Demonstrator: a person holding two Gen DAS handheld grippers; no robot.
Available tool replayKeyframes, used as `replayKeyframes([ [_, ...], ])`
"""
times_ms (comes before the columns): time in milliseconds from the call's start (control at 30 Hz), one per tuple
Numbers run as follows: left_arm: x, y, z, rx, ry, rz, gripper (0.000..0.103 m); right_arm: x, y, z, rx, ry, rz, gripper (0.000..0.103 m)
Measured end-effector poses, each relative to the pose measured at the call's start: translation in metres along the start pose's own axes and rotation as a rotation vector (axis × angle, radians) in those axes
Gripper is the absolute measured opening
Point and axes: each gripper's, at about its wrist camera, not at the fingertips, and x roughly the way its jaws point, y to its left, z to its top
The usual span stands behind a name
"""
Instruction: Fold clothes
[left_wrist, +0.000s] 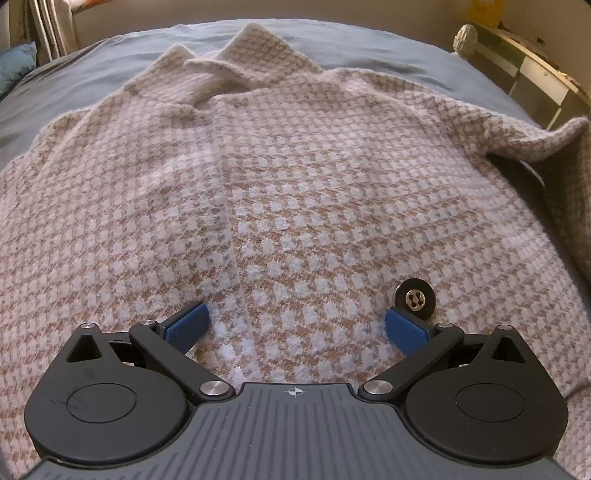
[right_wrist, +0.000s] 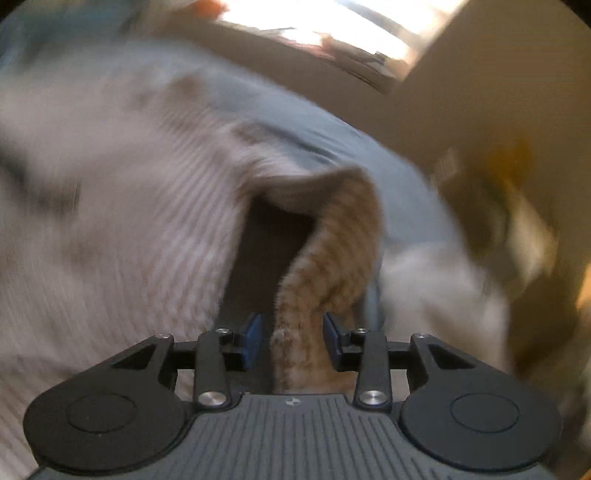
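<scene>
A pink-and-tan houndstooth knit jacket (left_wrist: 295, 184) lies spread over a blue bedsheet (left_wrist: 92, 74), collar (left_wrist: 251, 55) at the far end. A dark metal button (left_wrist: 414, 297) sits on it near the right blue pad. My left gripper (left_wrist: 295, 325) hovers low over the fabric, open, with nothing pinched. At the right, an edge of the jacket (left_wrist: 546, 136) is lifted off the bed. In the blurred right wrist view, a strip of that edge (right_wrist: 325, 266) runs up between the pads of my right gripper (right_wrist: 291, 339). The strip lies against the right pad, with a gap at the left pad.
A blue pillow (left_wrist: 16, 66) lies at the far left of the bed. A shelf unit (left_wrist: 535, 66) stands beyond the bed's right side. A bright window (right_wrist: 332, 29) and a beige wall show past the bed in the right wrist view.
</scene>
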Motion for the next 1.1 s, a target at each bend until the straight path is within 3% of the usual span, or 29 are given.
replayKeyframes([
  [33,0.000,0.000,0.000,-0.001,0.000,0.000,0.103,-0.006,-0.017,0.005,0.157,0.007,0.042,0.044],
  [100,0.000,-0.001,0.000,-0.002,-0.001,0.003,0.103,-0.009,-0.064,-0.009,0.587,0.036,0.141,0.045],
  [233,0.000,-0.001,0.000,-0.002,-0.002,0.006,0.103,0.010,-0.124,-0.079,1.371,0.099,0.336,0.048],
  [333,0.000,-0.001,0.000,-0.001,-0.002,0.007,0.103,0.028,-0.126,-0.105,1.570,0.162,0.320,0.048],
  [433,-0.001,-0.001,-0.001,0.001,-0.004,0.007,0.103,0.048,-0.113,-0.118,1.707,0.186,0.438,0.049],
  [533,-0.002,-0.001,-0.001,0.000,-0.002,0.009,0.103,0.060,-0.095,-0.125,1.819,0.189,0.526,0.066],
  [633,-0.002,-0.001,-0.002,-0.002,0.000,0.010,0.103,0.069,-0.081,-0.136,1.961,0.082,0.580,0.074],
  [733,-0.002,-0.002,-0.002,0.000,0.001,0.013,0.103,0.083,-0.073,-0.147,2.094,-0.060,0.569,0.073],
  [800,-0.003,-0.001,-0.002,-0.002,0.002,0.011,0.103,0.087,-0.075,-0.137,2.037,-0.079,0.486,0.050],
  [833,-0.003,-0.001,-0.002,-0.003,0.002,0.010,0.103,0.089,-0.077,-0.131,2.001,-0.086,0.441,0.027],
  [867,-0.003,0.000,-0.002,-0.004,0.003,0.009,0.103,0.090,-0.078,-0.125,1.965,-0.094,0.397,0.014],
  [900,-0.003,0.000,-0.002,-0.005,0.002,0.008,0.103,0.083,-0.083,-0.111,1.866,-0.100,0.337,0.013],
  [967,-0.003,0.001,-0.002,-0.003,0.004,0.008,0.103,0.058,-0.091,-0.060,1.527,-0.131,0.203,0.013],
  [1100,-0.004,0.001,-0.003,-0.001,0.006,0.008,0.103,0.020,-0.105,0.029,1.058,-0.243,0.080,0.012],
])
